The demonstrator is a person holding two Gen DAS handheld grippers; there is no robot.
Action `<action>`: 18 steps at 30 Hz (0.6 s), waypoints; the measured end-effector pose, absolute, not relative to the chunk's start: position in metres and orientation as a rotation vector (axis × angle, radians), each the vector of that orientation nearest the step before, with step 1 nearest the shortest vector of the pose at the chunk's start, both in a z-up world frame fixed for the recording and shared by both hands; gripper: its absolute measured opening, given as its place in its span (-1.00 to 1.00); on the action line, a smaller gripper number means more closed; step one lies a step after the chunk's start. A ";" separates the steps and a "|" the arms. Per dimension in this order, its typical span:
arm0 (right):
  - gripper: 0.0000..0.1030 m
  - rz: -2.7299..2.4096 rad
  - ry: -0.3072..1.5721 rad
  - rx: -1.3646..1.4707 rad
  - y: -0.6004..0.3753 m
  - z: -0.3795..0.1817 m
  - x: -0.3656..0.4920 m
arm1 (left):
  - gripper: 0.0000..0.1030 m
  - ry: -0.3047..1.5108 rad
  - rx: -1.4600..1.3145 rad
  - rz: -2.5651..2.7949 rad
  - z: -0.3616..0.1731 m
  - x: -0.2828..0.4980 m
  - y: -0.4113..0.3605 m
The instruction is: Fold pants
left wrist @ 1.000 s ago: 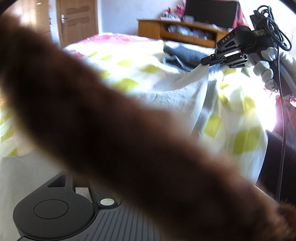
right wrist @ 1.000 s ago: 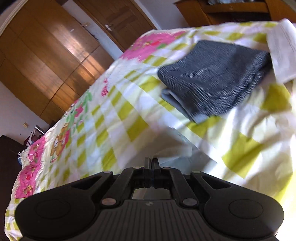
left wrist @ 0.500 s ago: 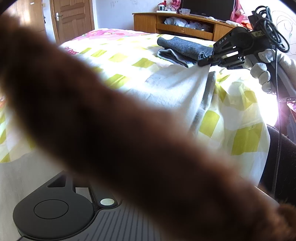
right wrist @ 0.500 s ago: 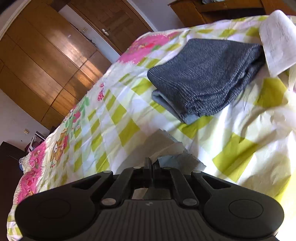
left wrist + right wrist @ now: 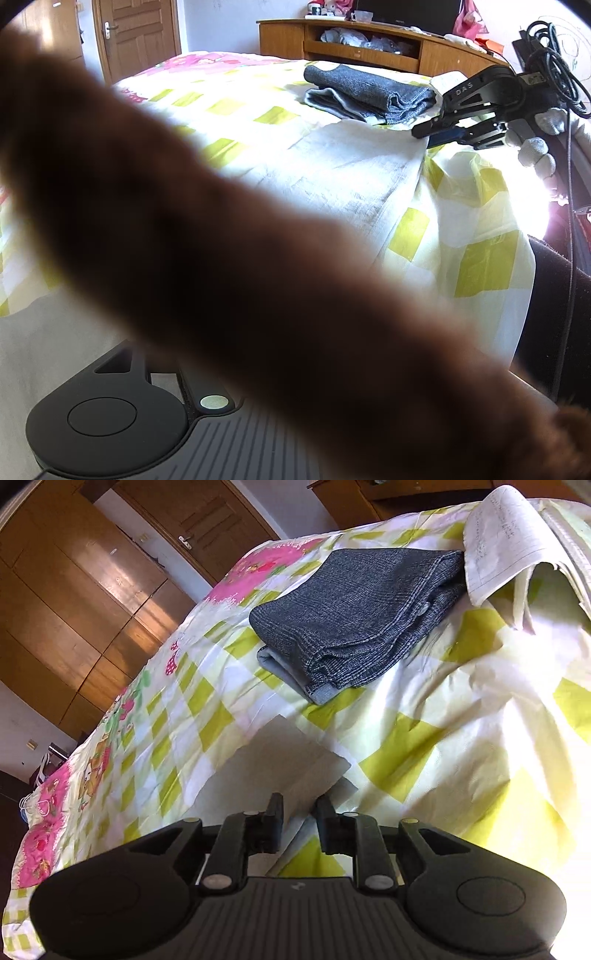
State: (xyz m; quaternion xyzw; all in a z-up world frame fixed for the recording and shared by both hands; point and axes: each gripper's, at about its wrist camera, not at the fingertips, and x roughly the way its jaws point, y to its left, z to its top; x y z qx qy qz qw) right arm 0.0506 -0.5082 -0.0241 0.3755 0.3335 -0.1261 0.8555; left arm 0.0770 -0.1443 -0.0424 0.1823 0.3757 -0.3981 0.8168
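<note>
Sunlit bedding, a yellow-checked bedsheet, carries the pale pants, laid flat near the bed's edge so a fold can settle. The right gripper is at their corner at 6 o'clock in its own view, jaws opening with the cloth lying between them, apparently letting go. Folded grey jeans lie at 12 o'clock, apart. The left gripper is largely masked (a brown blur); its grip cannot be told.

Pants spread flat on bed, at centre. At one o'clock beyond, folded garment. Notebook touching it at two o'clock.
</note>
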 end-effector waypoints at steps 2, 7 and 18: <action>-0.17 -0.284 0.705 0.798 -0.510 -0.026 0.045 | 0.18 0.799 0.386 -0.850 -0.042 0.076 -0.143; -0.14 -0.284 0.721 0.834 -0.510 -0.037 0.050 | 0.19 0.798 0.393 -0.847 -0.044 0.074 -0.142; -0.59 -0.256 0.602 0.933 -0.515 -0.033 0.069 | 0.20 0.796 0.335 -0.821 -0.044 0.079 -0.140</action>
